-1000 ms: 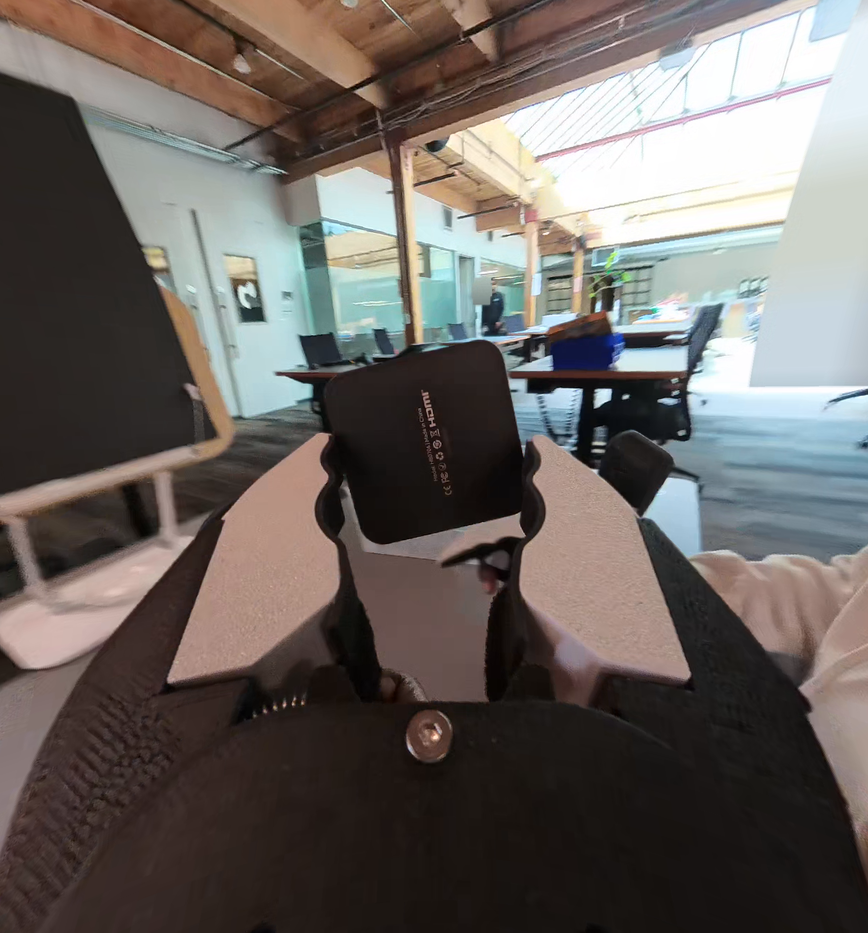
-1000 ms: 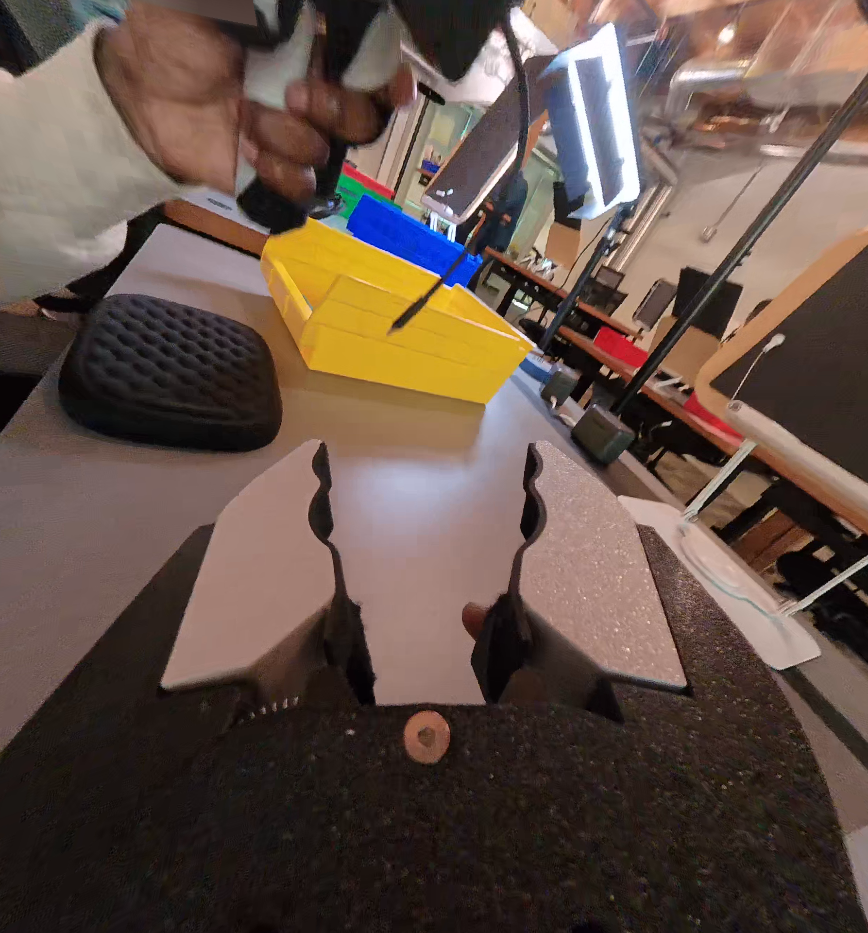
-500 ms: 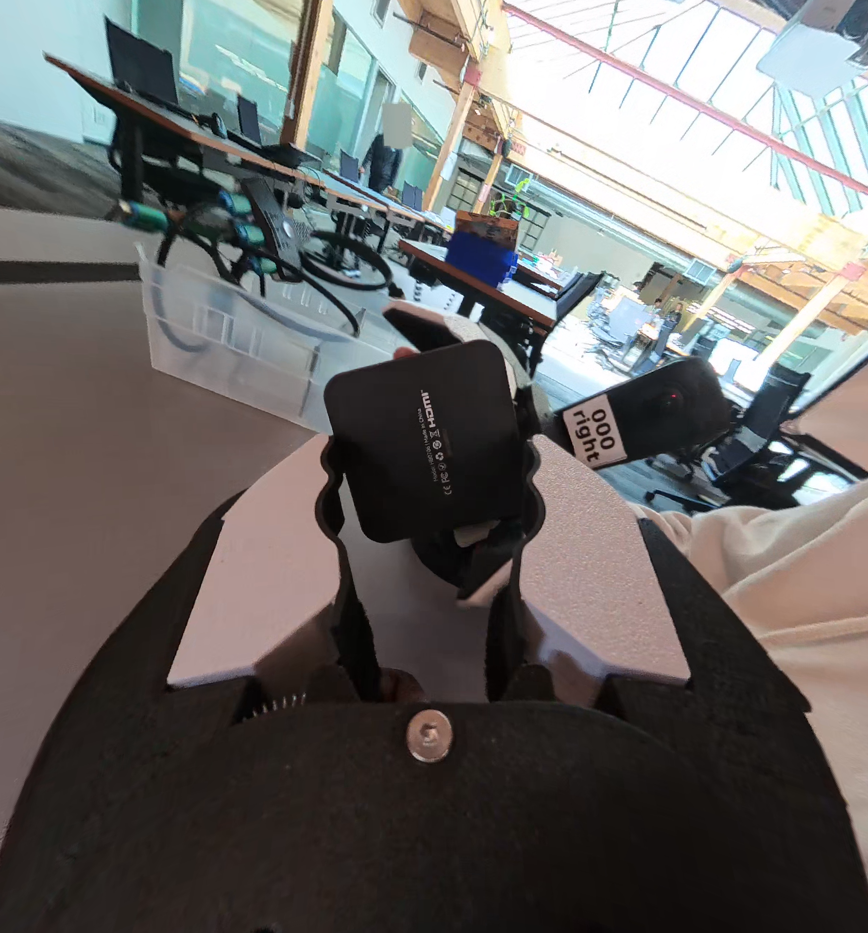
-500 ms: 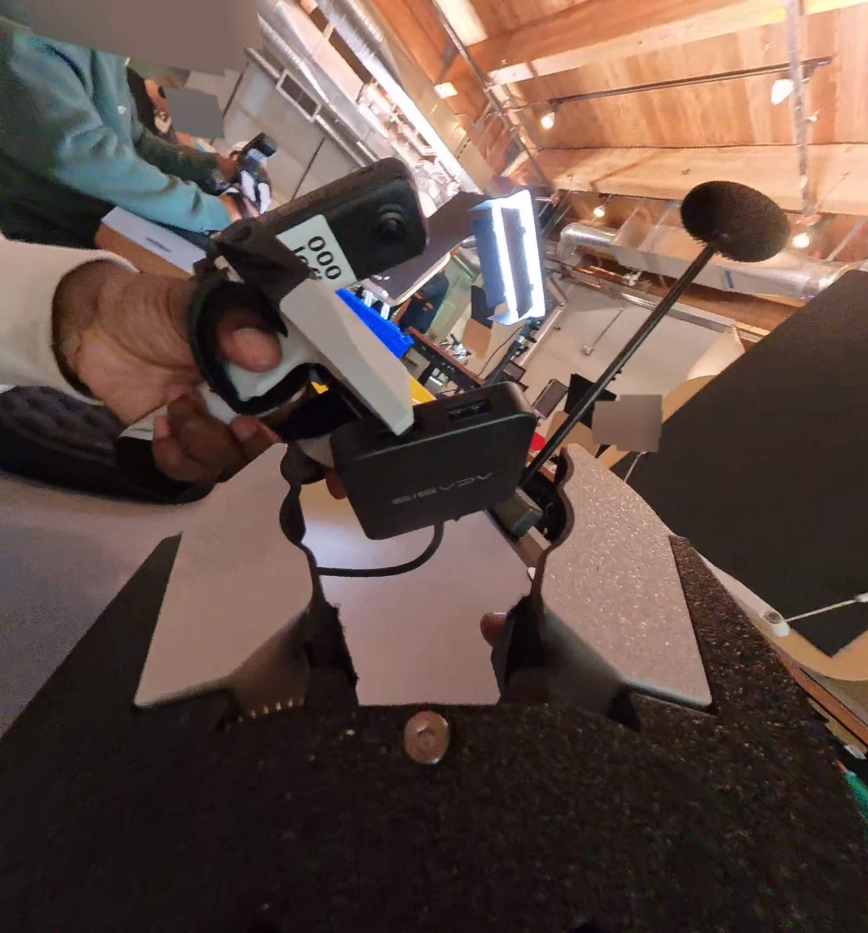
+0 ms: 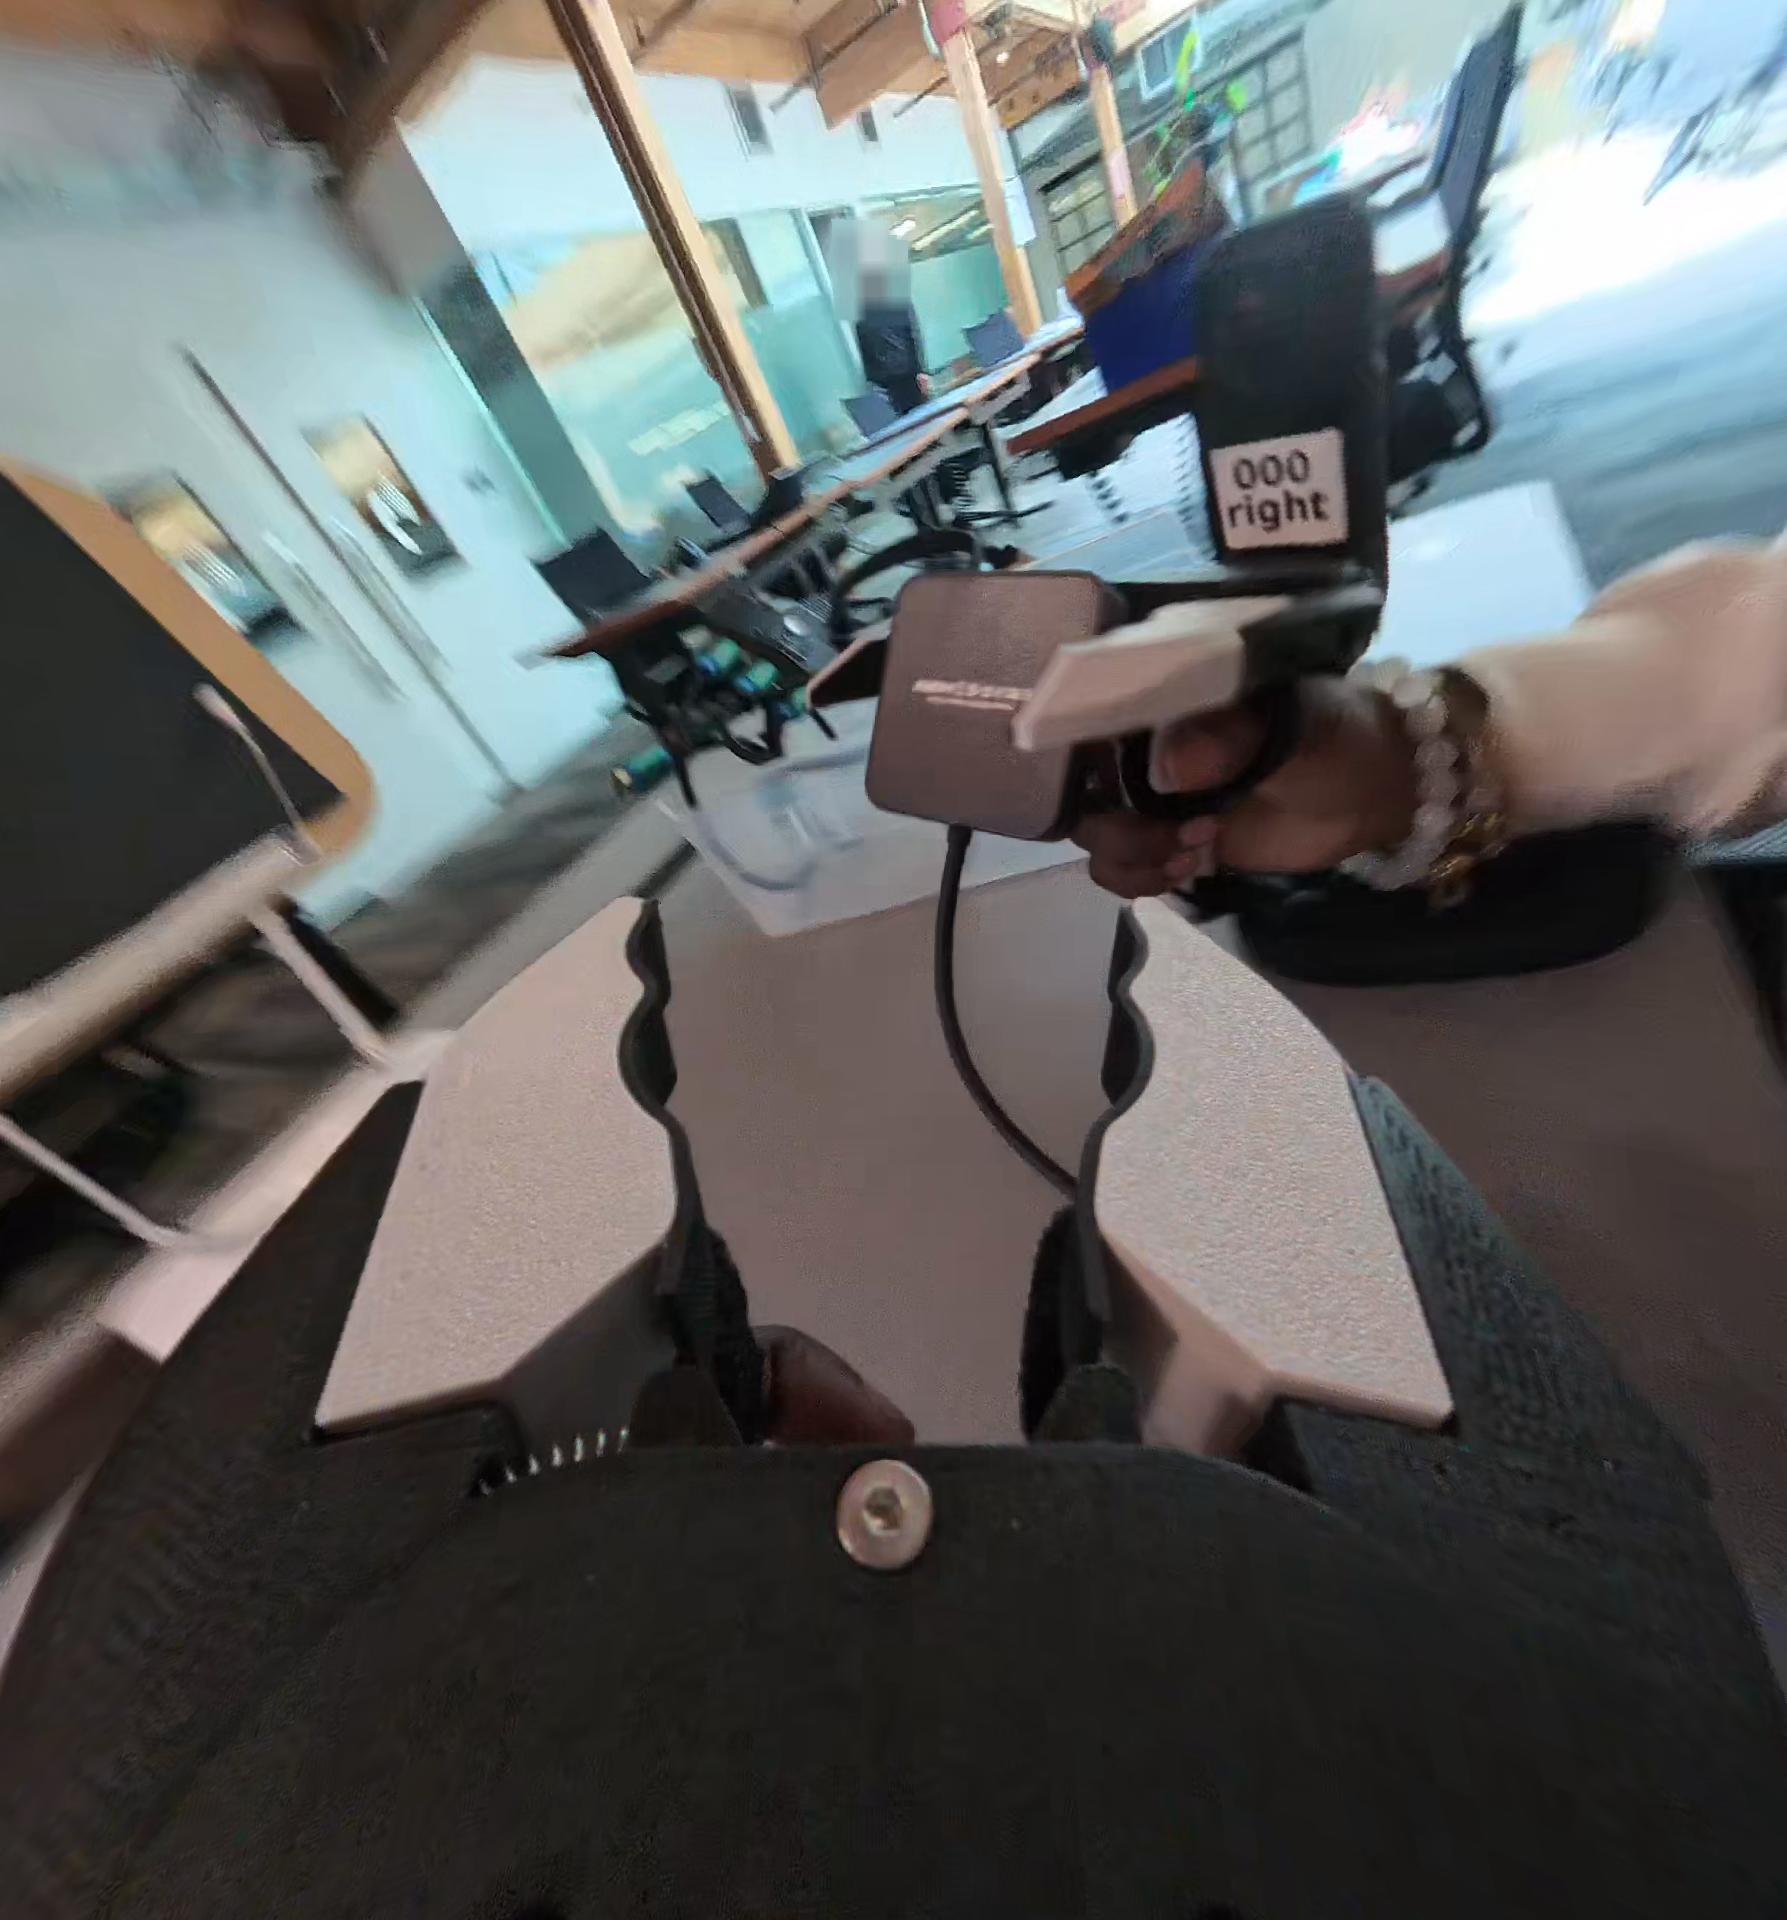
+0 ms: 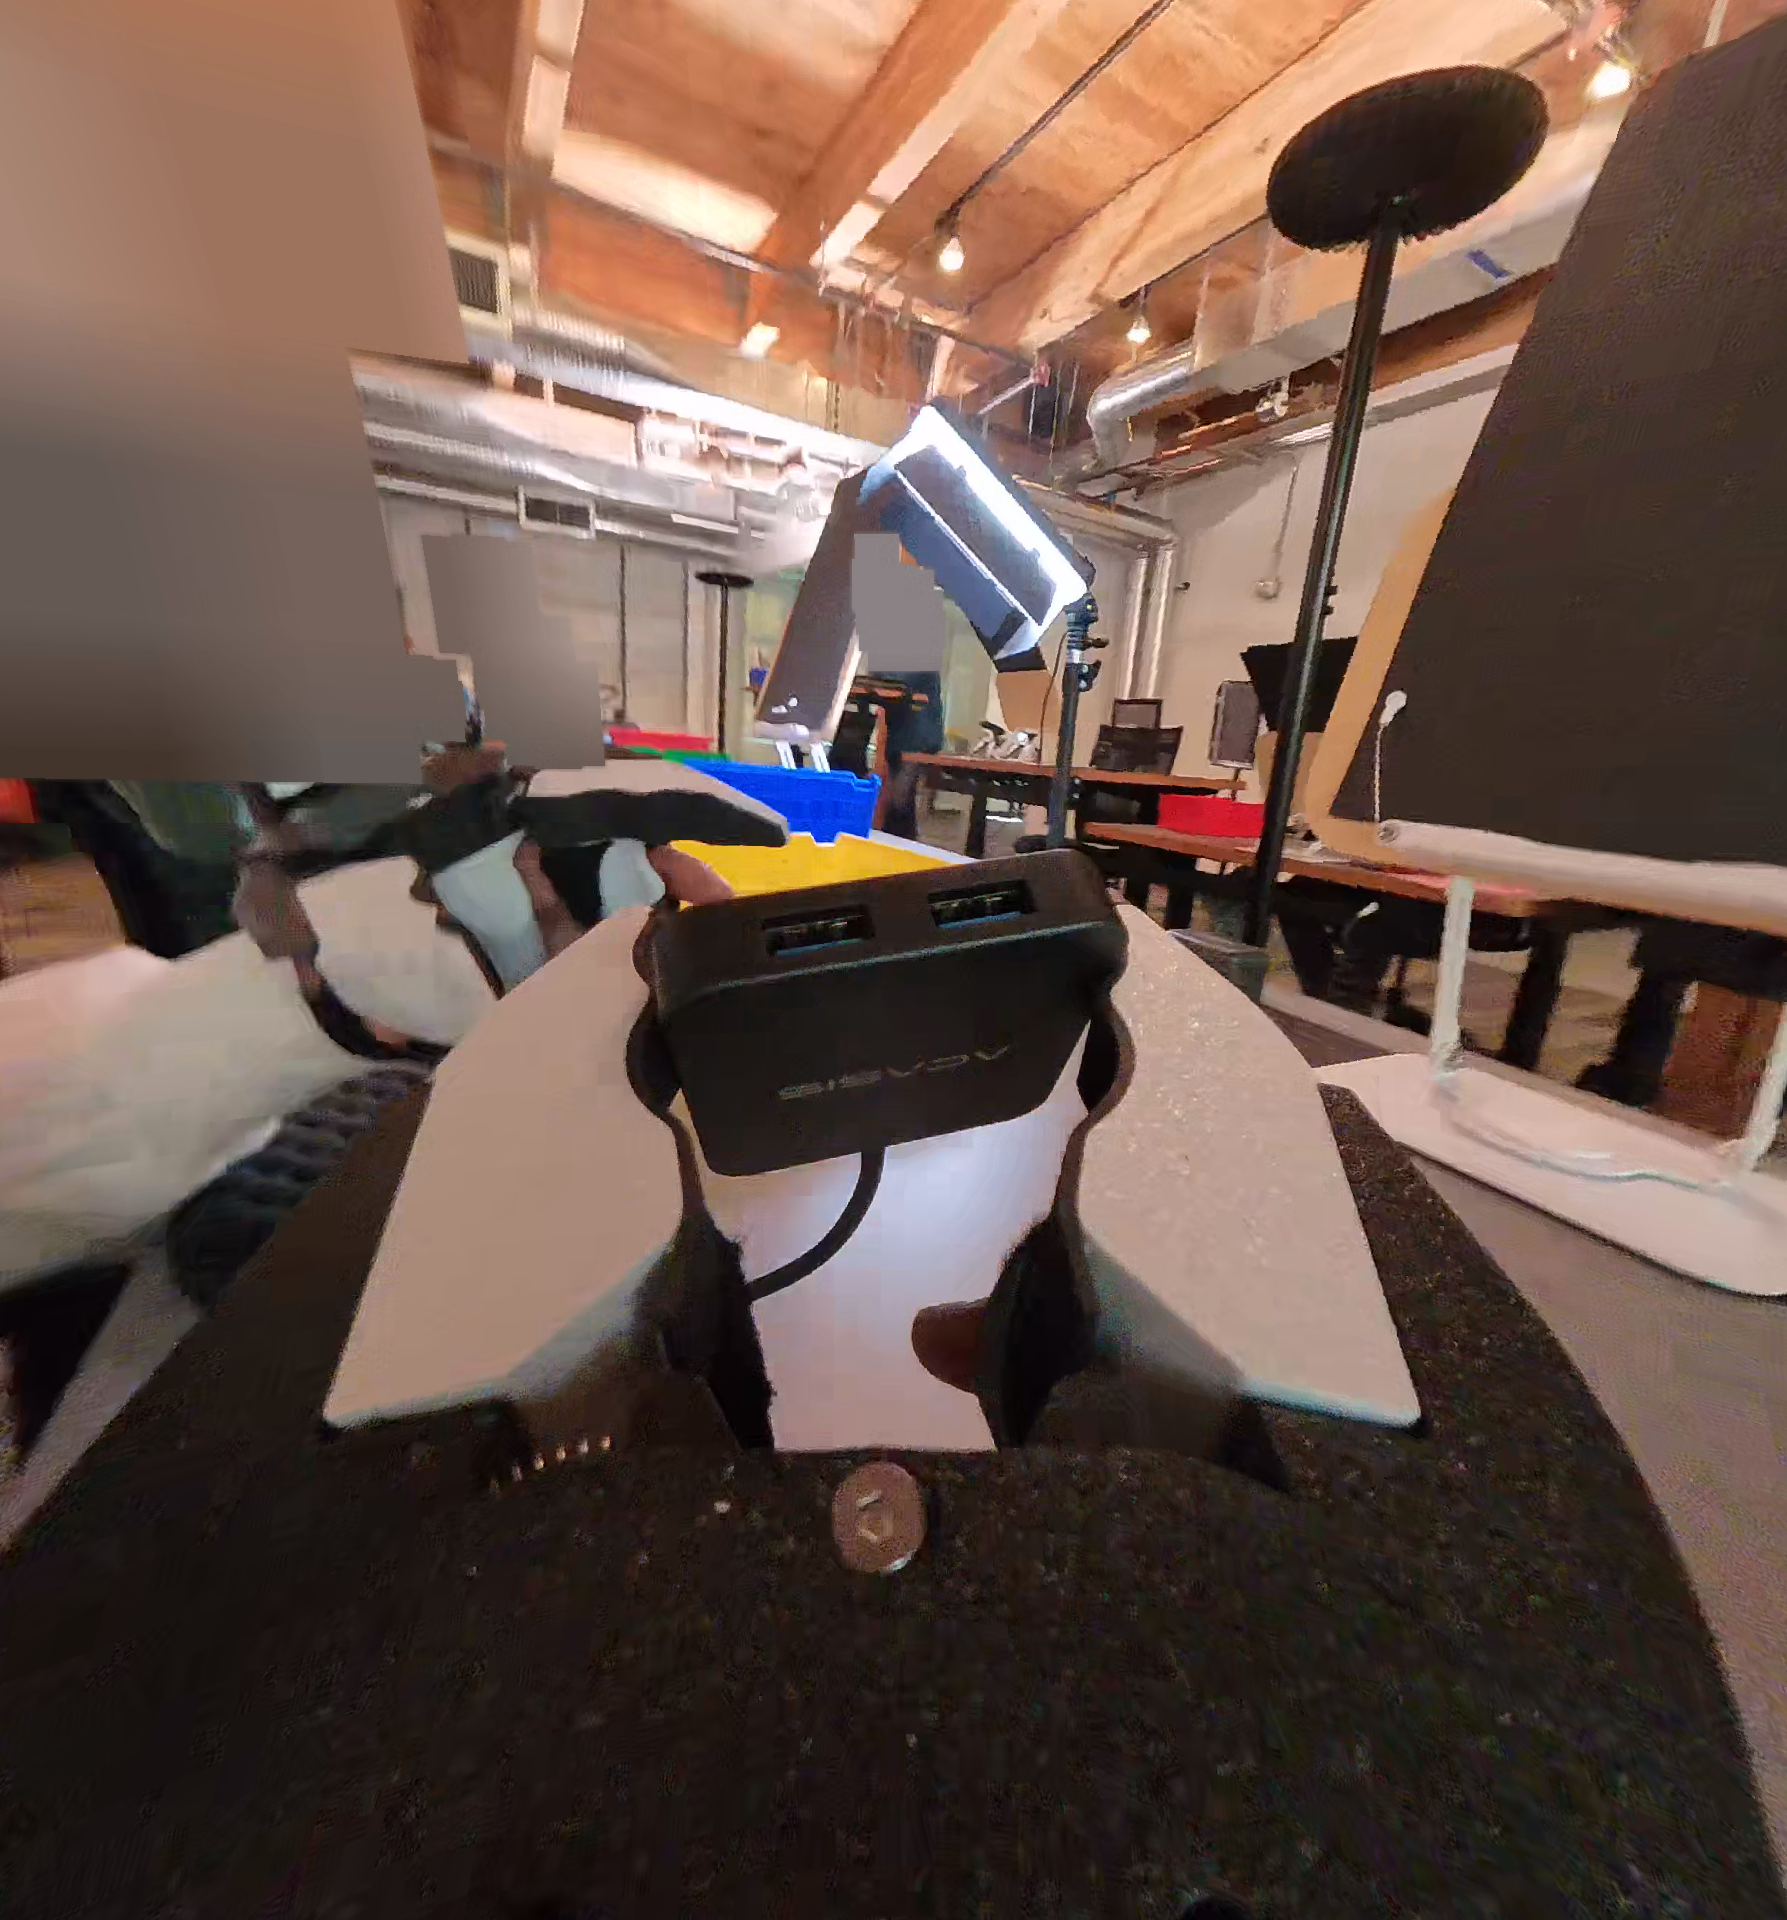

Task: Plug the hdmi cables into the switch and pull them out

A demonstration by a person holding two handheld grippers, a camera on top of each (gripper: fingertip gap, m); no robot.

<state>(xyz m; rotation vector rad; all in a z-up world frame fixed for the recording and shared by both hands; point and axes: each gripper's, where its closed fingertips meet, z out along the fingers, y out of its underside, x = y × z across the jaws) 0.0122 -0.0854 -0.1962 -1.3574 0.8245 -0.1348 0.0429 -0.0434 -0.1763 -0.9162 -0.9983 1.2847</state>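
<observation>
The black HDMI switch (image 6: 878,1008) sits clamped between my right gripper's (image 6: 884,961) jaws, held in the air with two ports facing away. Its short black cable (image 6: 827,1236) hangs down between the fingers. In the left wrist view the switch (image 5: 982,707) shows ahead, held by the right gripper (image 5: 1086,675), with its cable (image 5: 956,987) drooping toward my left fingers. My left gripper (image 5: 889,966) is open and empty, a short way back from the switch. It also shows in the right wrist view (image 6: 556,873), behind and left of the switch.
A clear plastic bin (image 5: 795,821) with cables stands on the grey table beyond the switch. A black padded cushion (image 5: 1440,925) lies under the right hand. Yellow (image 6: 816,862) and blue (image 6: 785,790) bins stand behind. A white stand with a black panel (image 6: 1595,1143) stands at the right.
The switch went from my left gripper into my right gripper. My left gripper opened and drew back; the right gripper shut on the switch.
</observation>
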